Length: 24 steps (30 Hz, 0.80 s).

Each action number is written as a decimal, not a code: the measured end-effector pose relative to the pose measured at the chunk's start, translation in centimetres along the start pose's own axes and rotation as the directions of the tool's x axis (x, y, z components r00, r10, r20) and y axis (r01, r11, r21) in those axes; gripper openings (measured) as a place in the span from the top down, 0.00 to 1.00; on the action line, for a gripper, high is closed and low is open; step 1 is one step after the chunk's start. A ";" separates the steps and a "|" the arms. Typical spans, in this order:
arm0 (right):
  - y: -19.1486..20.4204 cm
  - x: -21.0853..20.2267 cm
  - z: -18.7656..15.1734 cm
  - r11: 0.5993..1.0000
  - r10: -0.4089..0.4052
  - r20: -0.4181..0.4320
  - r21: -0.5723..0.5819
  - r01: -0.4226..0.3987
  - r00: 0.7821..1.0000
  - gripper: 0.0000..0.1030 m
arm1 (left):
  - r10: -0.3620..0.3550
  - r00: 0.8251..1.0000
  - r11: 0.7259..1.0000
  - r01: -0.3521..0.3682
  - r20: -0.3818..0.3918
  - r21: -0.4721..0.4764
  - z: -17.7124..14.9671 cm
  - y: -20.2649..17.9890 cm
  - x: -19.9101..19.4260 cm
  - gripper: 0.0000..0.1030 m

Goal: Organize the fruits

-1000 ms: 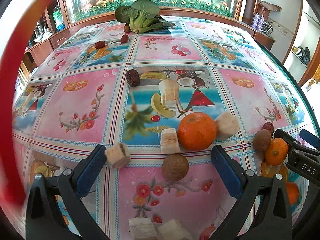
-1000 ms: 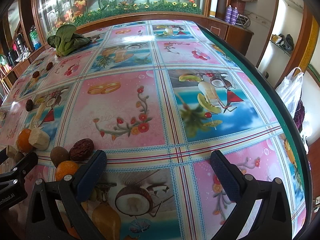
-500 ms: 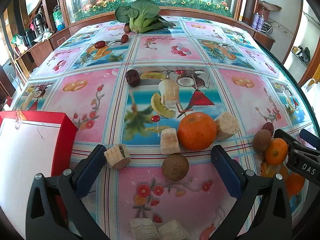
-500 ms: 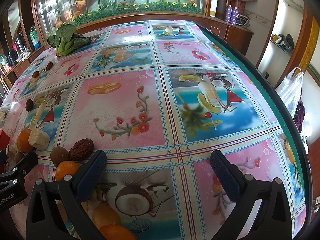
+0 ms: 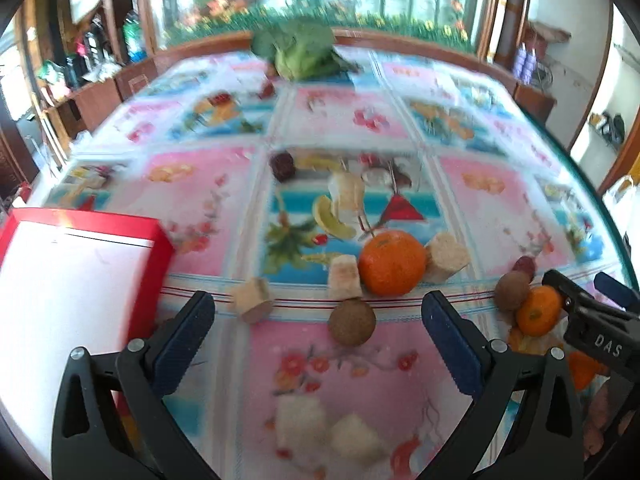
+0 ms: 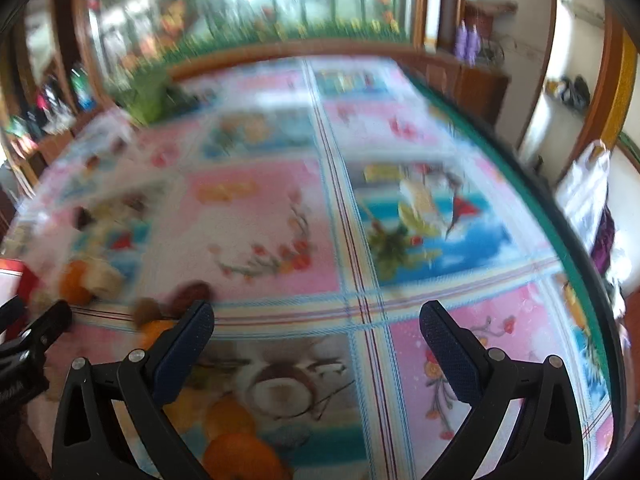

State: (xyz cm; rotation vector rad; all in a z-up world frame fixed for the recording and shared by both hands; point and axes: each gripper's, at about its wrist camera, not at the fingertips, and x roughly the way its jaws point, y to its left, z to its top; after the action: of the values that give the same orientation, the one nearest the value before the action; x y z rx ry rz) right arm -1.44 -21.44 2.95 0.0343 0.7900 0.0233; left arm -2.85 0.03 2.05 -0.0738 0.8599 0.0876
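Both grippers empty and spread over the scattered fruit; the sorting has barely begun.

In the left wrist view the left gripper point(image 5: 318, 330) hangs with its jaws wide apart and nothing between them, above a brown round fruit point(image 5: 352, 322) at lower centre. Just beyond lie a large orange point(image 5: 392, 263) flanked by pale cut chunks point(image 5: 344, 276), with another chunk point(image 5: 252, 299) to the left. A red box point(image 5: 158, 236) with a white inside sits at the left edge, seemingly the place to collect the fruit. At the right edge a small orange point(image 5: 538, 311) and a second brown fruit point(image 5: 512, 290) lie touching, next to the right gripper point(image 6: 316, 334), which its own blurred view shows released and holding nothing. The next move likely calls for lowering the left jaws around the nearest brown fruit and closing gently, since it could roll.
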 end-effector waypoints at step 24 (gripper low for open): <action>3.4 -8.2 -1.8 0.985 0.156 0.165 -0.102 -0.141 0.974 0.01 | 0.081 0.992 0.997 -0.082 0.100 0.003 -0.4 0.5 -6.6 0.00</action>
State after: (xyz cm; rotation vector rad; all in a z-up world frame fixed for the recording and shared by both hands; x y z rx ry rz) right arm -8.51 -18.32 7.58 0.0101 0.6105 0.1958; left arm -7.48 0.21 6.73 -0.0272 0.7631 0.1637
